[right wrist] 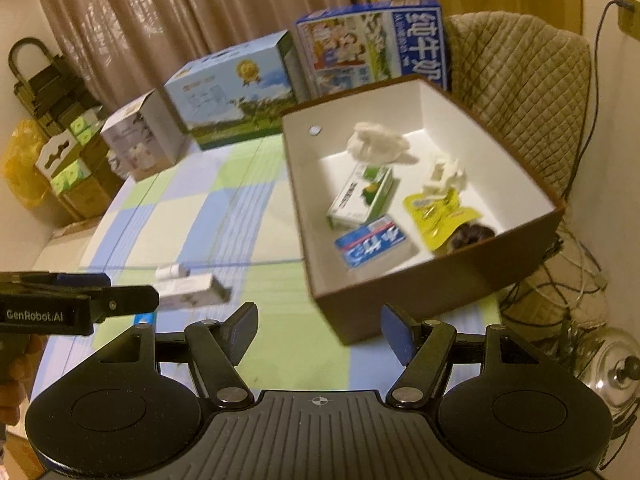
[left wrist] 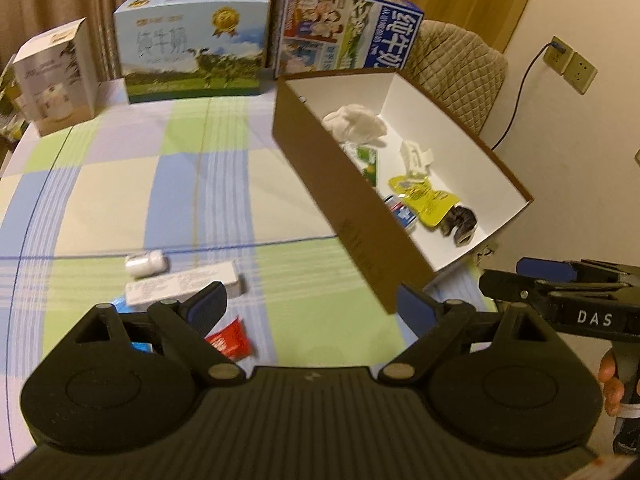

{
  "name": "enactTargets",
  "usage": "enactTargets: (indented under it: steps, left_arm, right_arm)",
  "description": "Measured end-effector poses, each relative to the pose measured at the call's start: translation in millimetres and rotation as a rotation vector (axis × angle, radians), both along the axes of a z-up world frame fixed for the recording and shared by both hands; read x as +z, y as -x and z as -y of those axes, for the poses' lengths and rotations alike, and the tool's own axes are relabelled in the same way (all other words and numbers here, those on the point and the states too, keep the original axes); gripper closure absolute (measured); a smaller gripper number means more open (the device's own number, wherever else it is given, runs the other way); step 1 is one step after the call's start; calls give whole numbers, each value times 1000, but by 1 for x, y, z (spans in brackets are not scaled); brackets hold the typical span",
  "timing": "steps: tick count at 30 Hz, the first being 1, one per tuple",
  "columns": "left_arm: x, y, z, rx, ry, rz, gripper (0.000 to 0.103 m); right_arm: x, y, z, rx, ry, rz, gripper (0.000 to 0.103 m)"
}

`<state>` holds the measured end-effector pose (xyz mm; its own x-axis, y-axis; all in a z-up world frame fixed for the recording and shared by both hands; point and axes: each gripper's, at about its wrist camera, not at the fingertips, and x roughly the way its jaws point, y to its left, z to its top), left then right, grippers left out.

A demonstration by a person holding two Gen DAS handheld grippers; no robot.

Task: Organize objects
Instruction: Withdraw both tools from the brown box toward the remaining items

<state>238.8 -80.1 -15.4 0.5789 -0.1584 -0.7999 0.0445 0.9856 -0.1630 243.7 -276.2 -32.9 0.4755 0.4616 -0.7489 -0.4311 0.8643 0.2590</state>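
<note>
One long white carton (left wrist: 185,289) flat on tablecloth (left wrist: 120,184), long axis left-right.

A: Where does the open box (left wrist: 352,216) stand?
B: On the bench (left wrist: 120,184), at its right side. Three cartons (left wrist: 192,44) stand behind.
A: And left of the box?
B: A bottle (left wrist: 145,263) lies behind a flat packet (left wrist: 184,288).

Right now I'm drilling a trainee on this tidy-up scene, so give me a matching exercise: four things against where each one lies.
Things:
1. white bottle
2. red packet
3. blue-and-white carton
4. white cloth

Places:
A. far end of the brown box
B. on the tablecloth beside the long white carton
C. in the brown box, near end
D. on the tablecloth, just ahead of the left tongs

Pairs: 1-B, 2-D, 3-C, 4-A
</note>
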Motion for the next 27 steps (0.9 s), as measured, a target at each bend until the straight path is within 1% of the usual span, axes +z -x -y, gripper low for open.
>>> enactTargets:
  steps: [5,14,27]
  left_arm:
    - [-5,15,-16,33,-25,-12,14]
    - [-15,41,-49,108,-34,-39,14]
    - [-50,77,-106,240,-29,-129,14]
  right_arm:
    - [-13,13,-18,45,10,-38,38]
    - [-33,27,-49,112,26,-89,38]
    - [-65,37,-92,196,44,-130,37]
